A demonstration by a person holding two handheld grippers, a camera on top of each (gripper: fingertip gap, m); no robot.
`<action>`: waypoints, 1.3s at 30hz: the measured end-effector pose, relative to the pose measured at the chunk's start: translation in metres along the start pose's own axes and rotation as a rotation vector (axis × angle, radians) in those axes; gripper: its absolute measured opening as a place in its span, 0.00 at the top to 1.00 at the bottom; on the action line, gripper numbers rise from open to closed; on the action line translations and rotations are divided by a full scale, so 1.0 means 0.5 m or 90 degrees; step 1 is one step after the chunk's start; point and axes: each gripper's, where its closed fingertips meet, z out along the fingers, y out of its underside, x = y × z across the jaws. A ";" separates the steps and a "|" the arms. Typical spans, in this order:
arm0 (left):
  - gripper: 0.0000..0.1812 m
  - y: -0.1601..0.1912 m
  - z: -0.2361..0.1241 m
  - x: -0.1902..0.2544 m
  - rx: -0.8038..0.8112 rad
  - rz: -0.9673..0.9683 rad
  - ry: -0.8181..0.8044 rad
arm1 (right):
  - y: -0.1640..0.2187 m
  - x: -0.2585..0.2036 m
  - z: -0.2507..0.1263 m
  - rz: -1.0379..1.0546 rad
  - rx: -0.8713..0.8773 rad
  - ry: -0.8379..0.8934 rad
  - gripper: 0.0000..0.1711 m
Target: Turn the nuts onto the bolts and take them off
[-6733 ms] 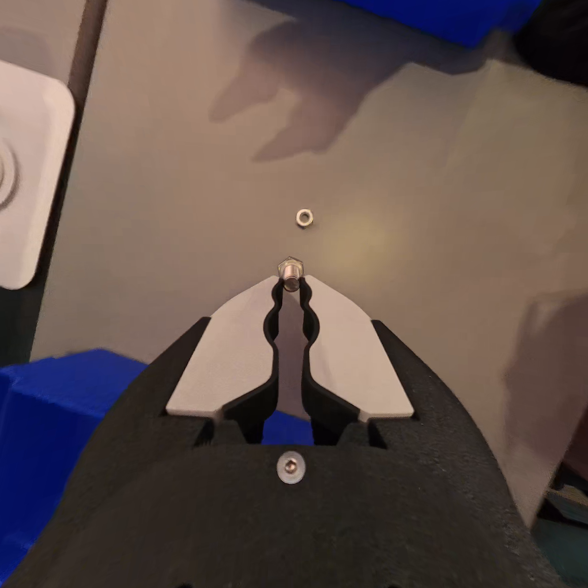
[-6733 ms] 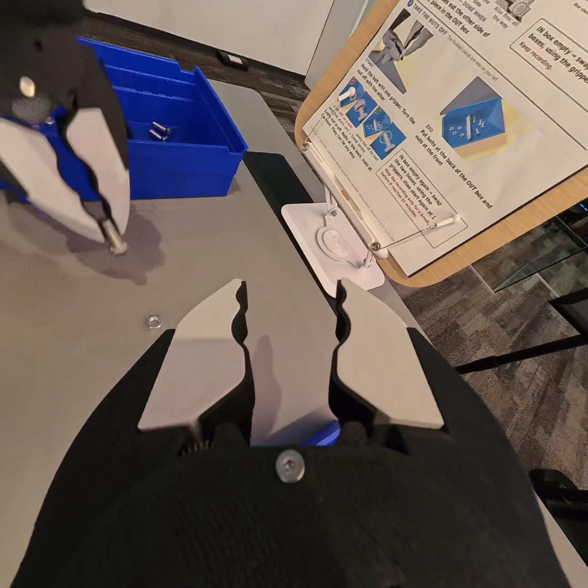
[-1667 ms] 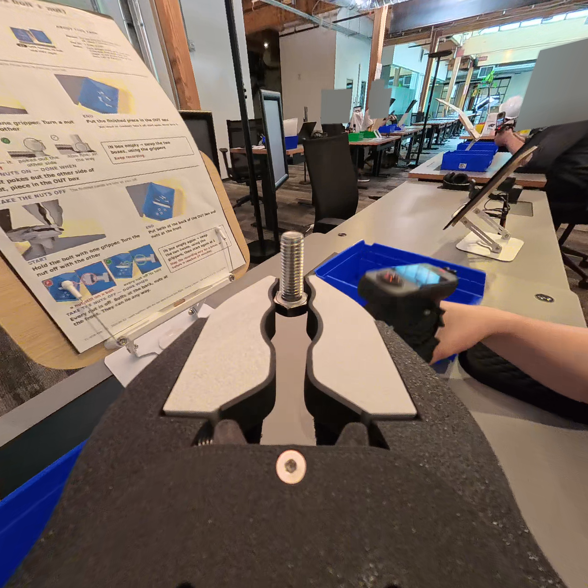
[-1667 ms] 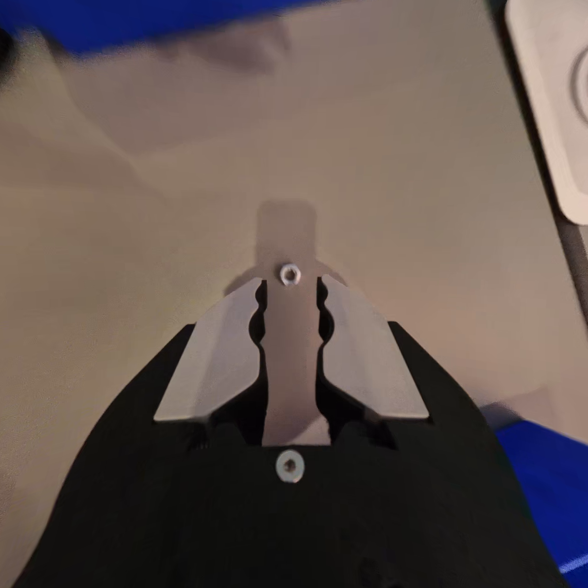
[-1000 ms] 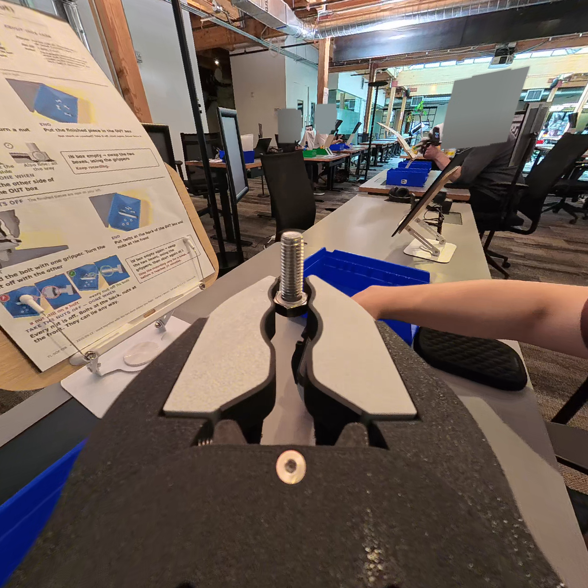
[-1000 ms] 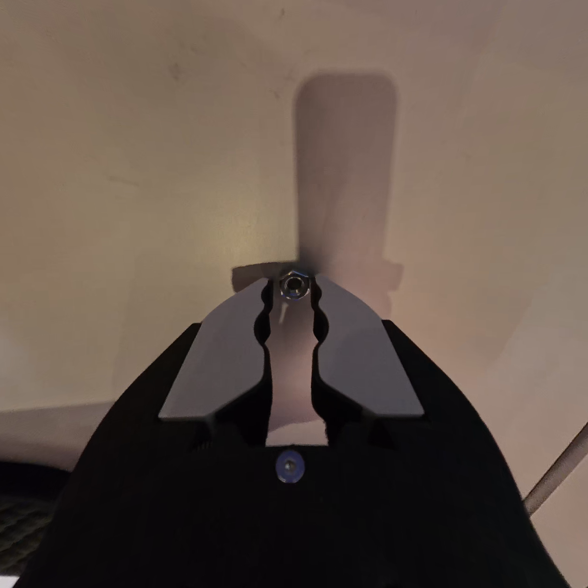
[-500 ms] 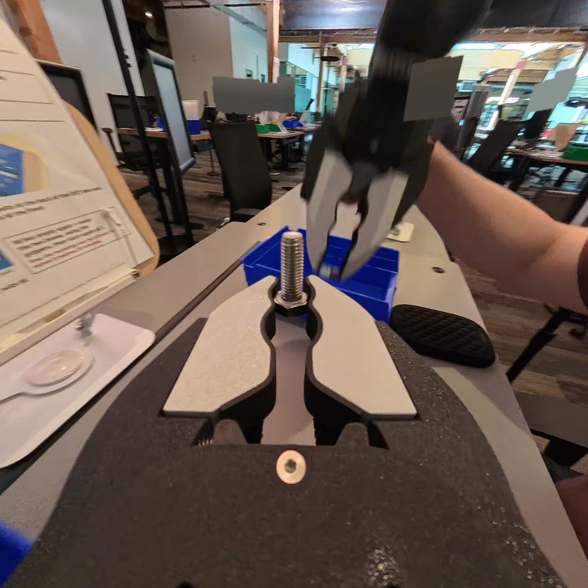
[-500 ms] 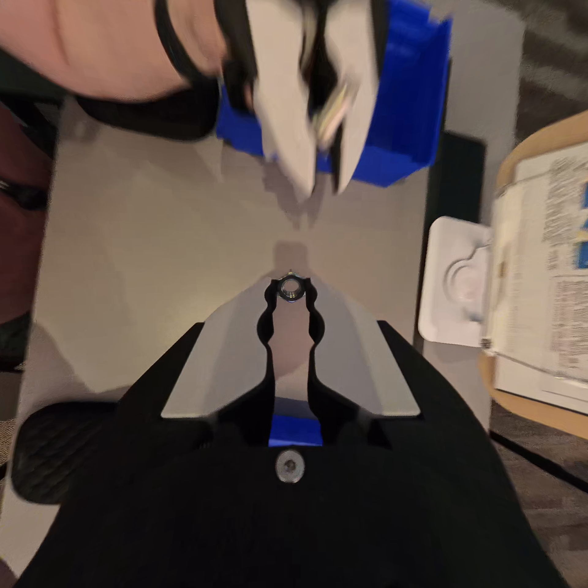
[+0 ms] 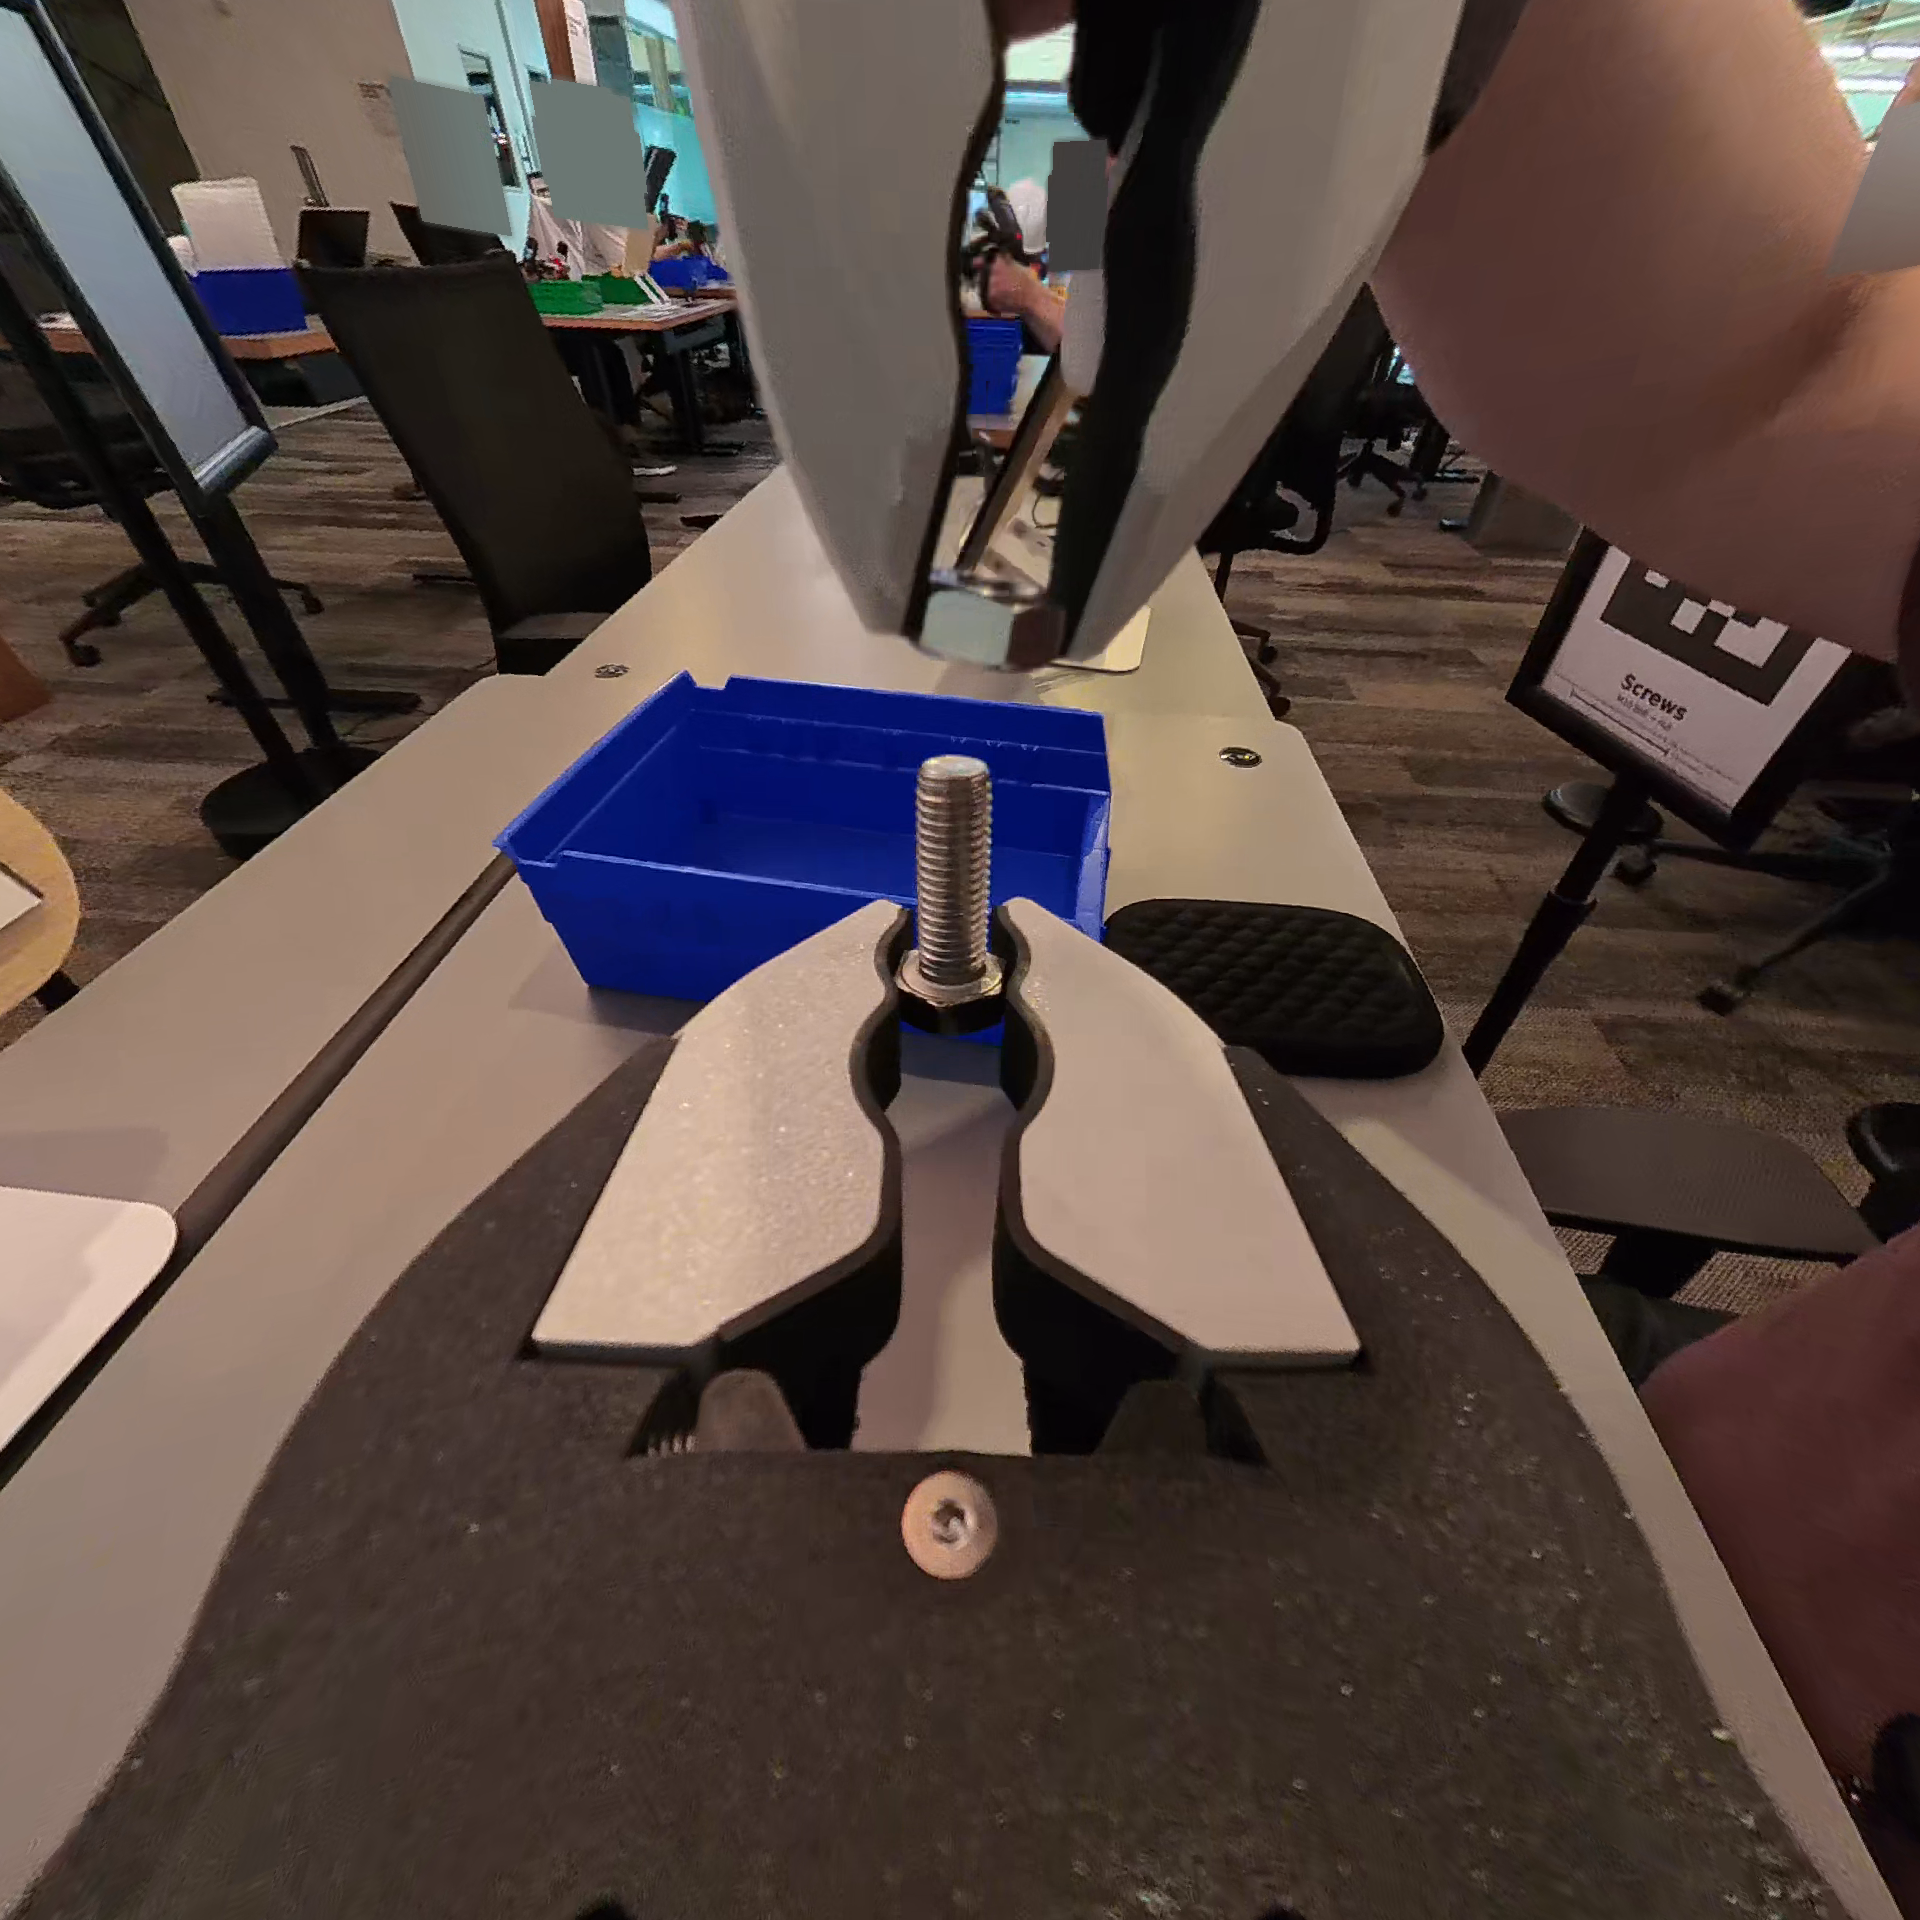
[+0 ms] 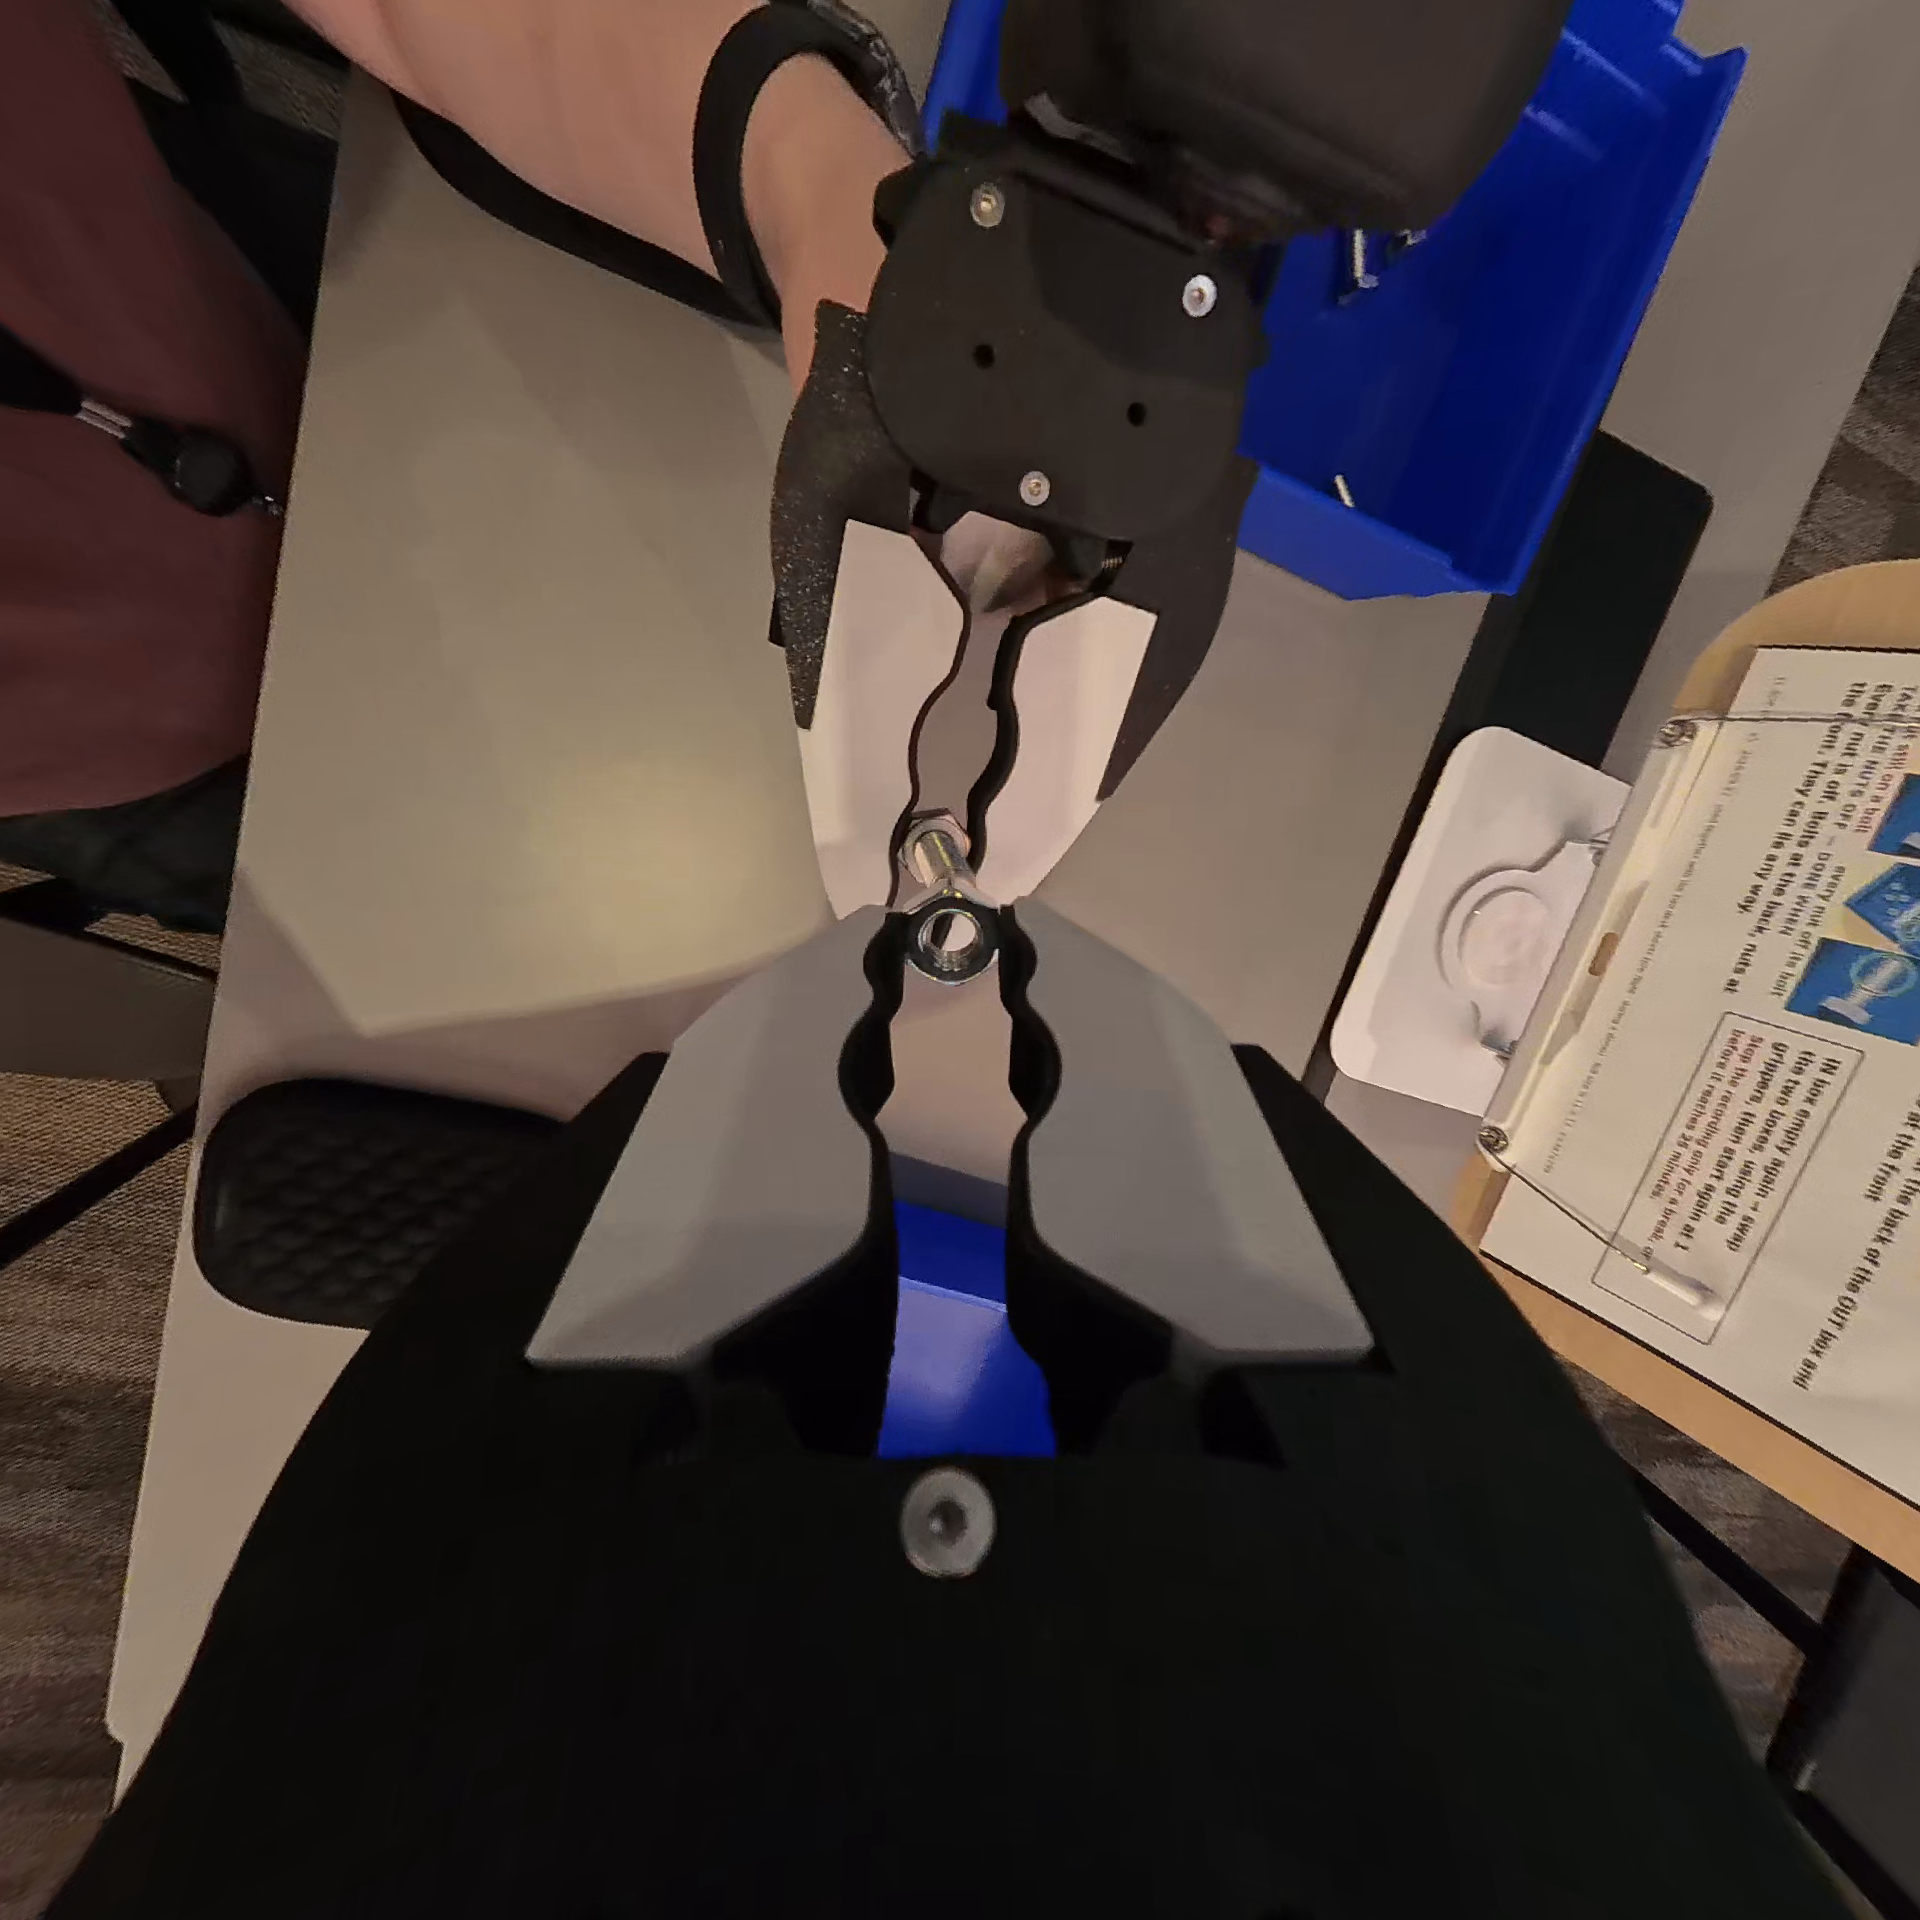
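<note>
My left gripper (image 9: 948, 966) is shut on the hex head of a steel bolt (image 9: 953, 868) and holds it upright, threads up, above the grey table. My right gripper (image 10: 948, 940) is shut on a small steel nut (image 10: 945, 943). In the left wrist view the right gripper (image 9: 982, 634) hangs point-down with the nut (image 9: 982, 632) a short gap above the bolt's tip. In the right wrist view the left gripper (image 10: 940, 831) and the bolt (image 10: 928, 852) lie just beyond the nut, roughly in line with its hole.
A blue bin (image 9: 821, 821) stands on the table (image 9: 312, 997) behind the bolt, a black pad (image 9: 1273, 982) to its right. Another blue bin (image 10: 1475, 312) holds bolts. An instruction sheet on a wooden board (image 10: 1714, 1039) stands on a white base (image 10: 1455, 914).
My right gripper closed on the nut on the table, lifted it and came over the bolt, closer than half a second ago. My left gripper raised the bolt upright and keeps holding it.
</note>
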 end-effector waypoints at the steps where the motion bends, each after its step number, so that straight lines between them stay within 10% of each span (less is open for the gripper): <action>1: 0.93 -0.001 0.000 0.004 -0.001 0.001 0.005 | -0.001 -0.004 0.002 0.001 0.001 -0.006 0.89; 16: 0.93 -0.003 0.000 0.015 -0.019 0.042 -0.003 | -0.004 -0.013 0.023 0.001 -0.022 -0.013 0.89; 33: 0.93 0.021 0.001 -0.044 -0.087 0.025 -0.151 | 0.020 0.030 0.045 0.520 0.077 0.033 0.89; 39: 0.93 0.024 0.008 -0.028 -0.092 0.027 -0.121 | 0.016 0.018 0.041 0.414 0.081 0.053 0.89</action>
